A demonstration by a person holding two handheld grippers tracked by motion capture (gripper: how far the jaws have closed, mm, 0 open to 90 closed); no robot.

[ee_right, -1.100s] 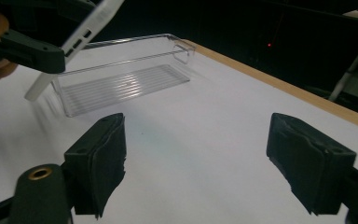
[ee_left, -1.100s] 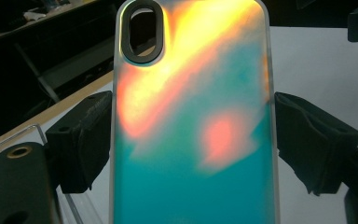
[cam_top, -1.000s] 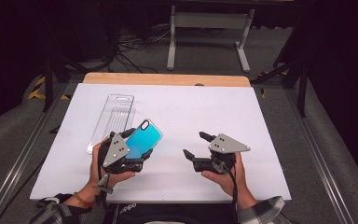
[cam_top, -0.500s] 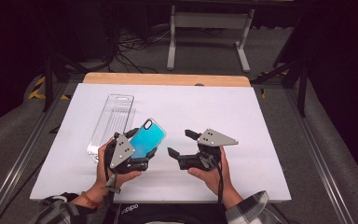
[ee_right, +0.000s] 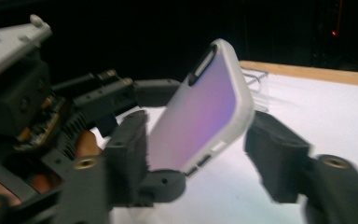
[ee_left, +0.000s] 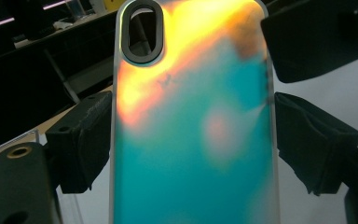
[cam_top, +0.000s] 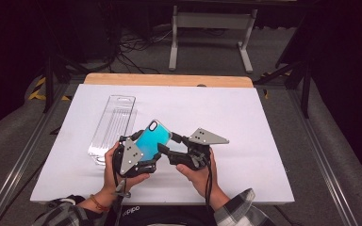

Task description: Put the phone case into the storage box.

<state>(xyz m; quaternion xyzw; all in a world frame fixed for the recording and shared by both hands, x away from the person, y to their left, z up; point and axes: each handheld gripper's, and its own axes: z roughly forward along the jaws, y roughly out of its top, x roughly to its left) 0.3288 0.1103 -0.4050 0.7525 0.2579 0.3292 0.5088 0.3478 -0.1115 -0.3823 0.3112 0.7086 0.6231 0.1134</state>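
The left tongs [cam_top: 143, 157] are clamped on the phone case [cam_top: 152, 139], holding it tilted above the bench [cam_top: 245, 117] near its front edge. The right tongs [cam_top: 172, 148] have just been closing around the case's side, one pad touching, the other still apart. A clear plastic tray [cam_top: 113, 125] lies near the left edge.

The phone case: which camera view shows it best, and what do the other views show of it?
The left gripper view: the phone case fills it, teal-orange back and camera cutout clear. The right gripper view shows it edge-on and blurred, looking purple. The high view shows it small and teal.
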